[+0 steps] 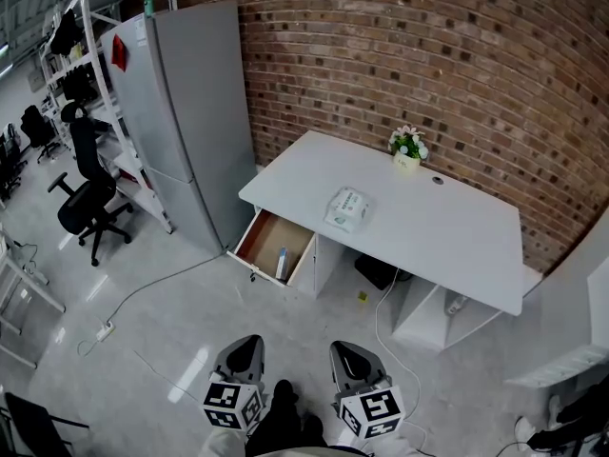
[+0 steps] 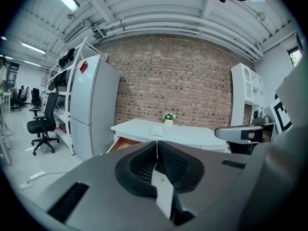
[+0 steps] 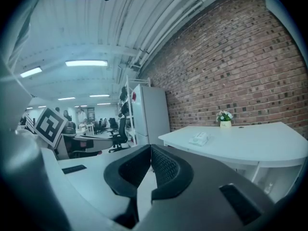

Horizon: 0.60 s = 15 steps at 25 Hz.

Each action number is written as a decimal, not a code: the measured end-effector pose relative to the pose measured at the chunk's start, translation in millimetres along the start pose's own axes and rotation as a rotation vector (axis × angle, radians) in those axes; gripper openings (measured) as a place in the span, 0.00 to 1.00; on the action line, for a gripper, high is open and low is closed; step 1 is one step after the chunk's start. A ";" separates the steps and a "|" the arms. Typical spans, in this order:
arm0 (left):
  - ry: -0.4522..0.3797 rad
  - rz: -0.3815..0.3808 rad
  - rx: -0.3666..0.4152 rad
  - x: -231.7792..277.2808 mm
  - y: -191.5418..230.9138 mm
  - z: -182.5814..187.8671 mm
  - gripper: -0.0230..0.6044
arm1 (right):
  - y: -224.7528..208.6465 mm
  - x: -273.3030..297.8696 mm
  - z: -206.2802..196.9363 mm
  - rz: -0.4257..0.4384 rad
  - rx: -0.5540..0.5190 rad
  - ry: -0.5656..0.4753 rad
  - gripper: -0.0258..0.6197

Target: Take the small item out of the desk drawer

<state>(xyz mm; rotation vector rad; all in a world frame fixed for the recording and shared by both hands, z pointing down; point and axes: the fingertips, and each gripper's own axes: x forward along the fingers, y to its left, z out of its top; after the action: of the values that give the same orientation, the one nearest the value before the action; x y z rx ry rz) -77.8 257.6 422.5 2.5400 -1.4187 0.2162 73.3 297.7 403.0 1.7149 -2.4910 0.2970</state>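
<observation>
A shallow white desk drawer (image 1: 267, 237) with a brown wooden inside is seen pulled open under the left end of a white rectangular desk (image 1: 447, 227) against a red brick wall. Only one thing is held in it: a small, slim, pale bluish item (image 1: 282, 263), lying by the drawer's near corner. The left gripper (image 1: 245, 347) and right gripper (image 1: 348, 353) are kept closed and empty, well apart from the drawer.

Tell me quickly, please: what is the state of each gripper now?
Left gripper: closed, holding nothing.
Right gripper: closed, holding nothing.
</observation>
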 end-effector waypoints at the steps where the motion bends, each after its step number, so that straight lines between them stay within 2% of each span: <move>1: 0.002 -0.001 0.000 1.8 0.3 0.1 0.07 | -1.1 1.0 -0.3 -0.002 0.001 0.002 0.08; 11: 0.007 -0.020 -0.008 34.5 18.5 2.0 0.07 | -12.5 31.4 -1.7 -0.013 0.002 0.018 0.08; 15: 0.008 -0.029 -0.016 57.2 34.1 7.9 0.11 | -18.5 55.2 1.3 -0.015 0.002 0.031 0.08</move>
<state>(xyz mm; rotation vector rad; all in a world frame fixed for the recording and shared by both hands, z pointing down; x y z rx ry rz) -76.9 191.3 432.5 2.5421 -1.3744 0.2086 70.7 240.6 414.4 1.7150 -2.4560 0.3229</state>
